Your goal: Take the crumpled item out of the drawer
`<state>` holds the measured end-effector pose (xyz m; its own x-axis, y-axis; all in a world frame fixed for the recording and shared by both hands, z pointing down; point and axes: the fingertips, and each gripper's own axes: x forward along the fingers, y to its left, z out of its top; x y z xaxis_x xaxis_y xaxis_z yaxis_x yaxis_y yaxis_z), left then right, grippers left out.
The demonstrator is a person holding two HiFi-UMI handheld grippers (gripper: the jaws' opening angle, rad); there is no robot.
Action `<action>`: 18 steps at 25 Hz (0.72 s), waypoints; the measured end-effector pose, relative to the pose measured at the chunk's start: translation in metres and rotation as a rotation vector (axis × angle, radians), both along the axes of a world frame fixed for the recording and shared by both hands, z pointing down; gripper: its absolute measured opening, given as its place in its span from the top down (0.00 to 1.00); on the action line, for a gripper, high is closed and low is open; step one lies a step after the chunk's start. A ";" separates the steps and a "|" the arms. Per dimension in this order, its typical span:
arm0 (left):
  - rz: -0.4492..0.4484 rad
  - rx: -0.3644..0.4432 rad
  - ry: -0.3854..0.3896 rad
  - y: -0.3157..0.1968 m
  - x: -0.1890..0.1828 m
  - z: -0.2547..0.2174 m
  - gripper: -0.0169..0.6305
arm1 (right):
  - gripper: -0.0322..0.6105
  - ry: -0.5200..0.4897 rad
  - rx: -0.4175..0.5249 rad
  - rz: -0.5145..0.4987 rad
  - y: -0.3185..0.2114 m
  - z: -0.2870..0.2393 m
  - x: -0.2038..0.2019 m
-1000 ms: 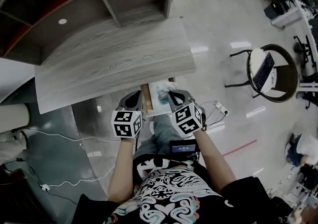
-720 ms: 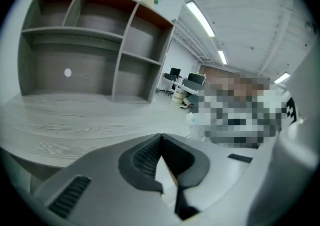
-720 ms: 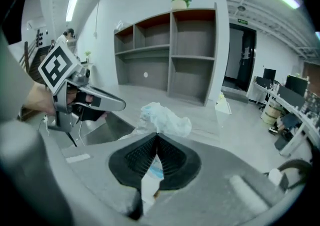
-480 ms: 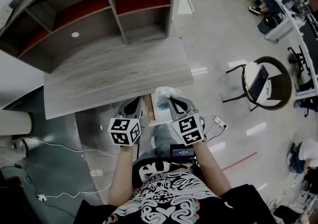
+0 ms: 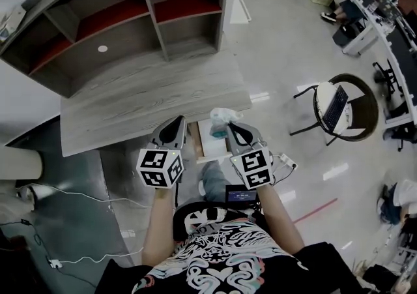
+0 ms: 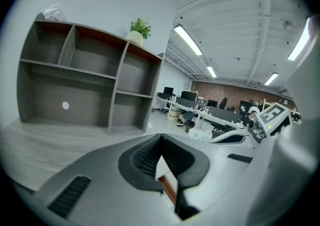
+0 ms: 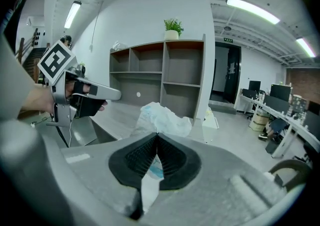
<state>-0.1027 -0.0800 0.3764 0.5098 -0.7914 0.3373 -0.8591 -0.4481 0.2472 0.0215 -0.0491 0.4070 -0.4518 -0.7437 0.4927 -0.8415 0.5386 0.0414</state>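
Pinching the crumpled item (image 7: 160, 117) tight, the right tongs (image 7: 157, 137) hold it over the open drawer (image 5: 207, 146) at the table's (image 5: 150, 97) near edge, close to the right corner. Left tongs (image 6: 161, 140) are closed too, nothing in them, hanging just beside the drawer's left side.

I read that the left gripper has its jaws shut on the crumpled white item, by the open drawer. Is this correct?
Not quite. It is the right gripper whose jaws are shut on the crumpled white item, by the open drawer. The right gripper view shows this. The left gripper has its jaws together on nothing.
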 end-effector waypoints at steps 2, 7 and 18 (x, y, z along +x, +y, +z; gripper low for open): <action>0.001 0.012 0.024 -0.002 0.002 -0.008 0.97 | 0.94 -0.002 0.007 0.008 0.001 -0.004 0.002; 0.014 0.007 0.014 0.001 0.007 -0.010 0.97 | 0.94 -0.012 0.006 0.028 0.004 -0.006 0.006; 0.029 0.007 -0.004 0.009 0.012 -0.010 0.97 | 0.94 -0.019 0.041 0.036 0.010 -0.013 0.010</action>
<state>-0.0911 -0.0710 0.3662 0.5308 -0.7789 0.3341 -0.8470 -0.4741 0.2404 0.0320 -0.0393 0.3944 -0.4329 -0.7794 0.4528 -0.8614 0.5058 0.0470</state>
